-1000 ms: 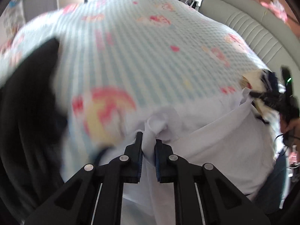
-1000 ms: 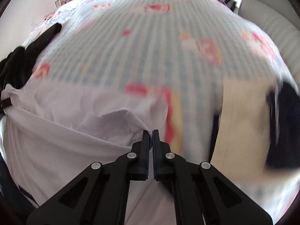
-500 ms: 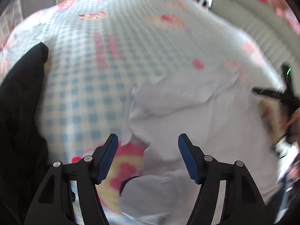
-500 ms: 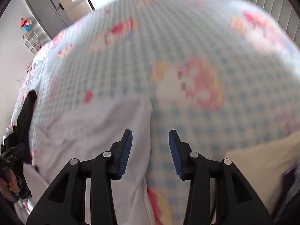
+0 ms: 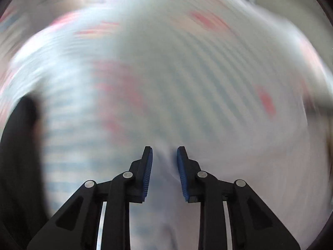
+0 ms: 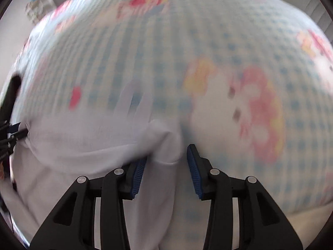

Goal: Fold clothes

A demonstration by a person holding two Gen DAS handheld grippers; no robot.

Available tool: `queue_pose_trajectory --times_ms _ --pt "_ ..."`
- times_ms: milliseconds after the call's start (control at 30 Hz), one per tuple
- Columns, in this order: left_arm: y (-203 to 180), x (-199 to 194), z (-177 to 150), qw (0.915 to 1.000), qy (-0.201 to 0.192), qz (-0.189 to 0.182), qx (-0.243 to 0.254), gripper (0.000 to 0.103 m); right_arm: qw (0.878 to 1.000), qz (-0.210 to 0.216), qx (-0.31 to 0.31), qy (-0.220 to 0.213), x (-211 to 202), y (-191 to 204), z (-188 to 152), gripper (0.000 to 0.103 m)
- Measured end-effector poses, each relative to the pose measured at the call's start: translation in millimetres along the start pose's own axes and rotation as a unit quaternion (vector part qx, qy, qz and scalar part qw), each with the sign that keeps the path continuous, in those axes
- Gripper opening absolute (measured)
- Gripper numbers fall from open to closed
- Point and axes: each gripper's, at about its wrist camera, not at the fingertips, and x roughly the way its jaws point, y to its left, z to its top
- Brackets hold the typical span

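A white garment (image 6: 87,137) lies on a bed with a blue checked sheet (image 6: 166,48). My right gripper (image 6: 166,160) is open, its jaws on either side of a raised fold at the garment's right edge. In the heavily blurred left wrist view, my left gripper (image 5: 164,162) is open with a narrower gap, and white cloth (image 5: 239,156) sits between and beyond its blue pads. The left gripper also shows at the far left of the right wrist view (image 6: 10,137), at the garment's left edge.
A black garment (image 5: 18,156) lies at the left of the bed, also seen in the right wrist view (image 6: 10,91). The sheet carries pink and yellow cartoon prints (image 6: 258,112). A beige item (image 6: 312,225) shows at the lower right.
Both grippers let go of the white garment and opened, then dropped back onto it. The left jaws have narrowed around cloth; the right jaws now straddle a fold at the garment's edge.
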Motion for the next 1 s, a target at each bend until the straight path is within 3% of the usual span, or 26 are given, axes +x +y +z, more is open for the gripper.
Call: queue_pose_trajectory --times_ms 67,133,200,300,400,433,533,567,700,900,1000 --pt "39 -16 0 0.9932 -0.032 -0.028 -0.109 0.031 0.997 0.0 0.052 -0.05 -16 -15 10 0.043" --pt "41 -16 -8 0.9923 -0.001 -0.091 -0.084 0.04 0.996 0.025 0.064 -0.055 -22 -22 9 0.047" --pt "22 -6 -26 0.9929 0.049 -0.108 -0.002 0.049 0.998 0.039 0.04 -0.024 -12 -17 3 0.047" --pt "-3 21 -56 0.9891 0.103 -0.071 0.077 0.052 0.998 0.048 -0.009 0.034 12 -4 -8 0.047" --pt "2 19 -52 0.9956 0.079 0.015 0.047 0.052 0.998 0.049 -0.008 0.031 7 0 -15 0.045" --pt "7 2 -51 0.998 0.06 0.014 0.013 0.052 0.998 0.054 -0.009 0.018 -7 1 -18 0.044" --pt "8 -67 -70 0.9994 0.003 -0.035 -0.005 0.051 0.998 0.066 -0.012 -0.02 -48 5 -27 0.043" --pt "10 -75 -89 0.9987 0.005 -0.046 -0.021 0.052 0.997 0.071 -0.022 -0.033 -66 8 -37 0.043" --pt "18 -101 -166 0.992 0.021 -0.089 -0.087 0.061 0.992 0.093 -0.077 -0.03 -132 18 -133 0.044" --pt "30 -140 -282 0.9699 0.045 -0.151 -0.186 0.061 0.988 0.153 0.008 0.021 -148 8 -248 0.044" --pt "18 -136 -308 0.9534 0.045 -0.193 -0.227 0.061 0.981 0.182 0.051 0.046 -156 3 -305 0.044"
